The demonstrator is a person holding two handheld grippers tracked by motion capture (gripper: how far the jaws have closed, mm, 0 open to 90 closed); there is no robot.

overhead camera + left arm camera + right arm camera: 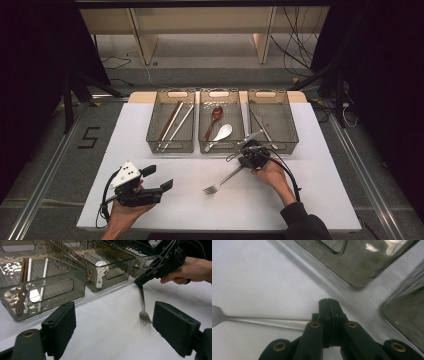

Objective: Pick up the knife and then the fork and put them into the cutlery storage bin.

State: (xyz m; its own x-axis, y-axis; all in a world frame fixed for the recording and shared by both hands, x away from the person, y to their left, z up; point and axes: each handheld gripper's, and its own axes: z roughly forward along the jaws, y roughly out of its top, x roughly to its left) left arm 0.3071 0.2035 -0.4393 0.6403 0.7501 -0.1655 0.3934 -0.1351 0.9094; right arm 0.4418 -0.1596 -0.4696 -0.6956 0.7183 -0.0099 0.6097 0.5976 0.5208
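A metal fork point(220, 182) lies slanted on the white table point(175, 220), tines toward the front. My right gripper point(243, 164) is shut on the end of its handle, just in front of the middle bin point(221, 148). In the right gripper view the jaws point(328, 302) are pressed together and the fork's handle point(262, 321) runs off to the left. The left gripper view shows the fork point(143, 307) with its tines on the table and the right gripper point(138, 283) on its upper end. My left gripper point(159, 177) is open and holds nothing at the front left.
Three grey see-through bins stand in a row at the back of the table. The left bin point(170, 146) holds chopsticks, the middle one two spoons, and the right bin point(285, 145) a metal utensil. A cable trails from the right gripper across the table.
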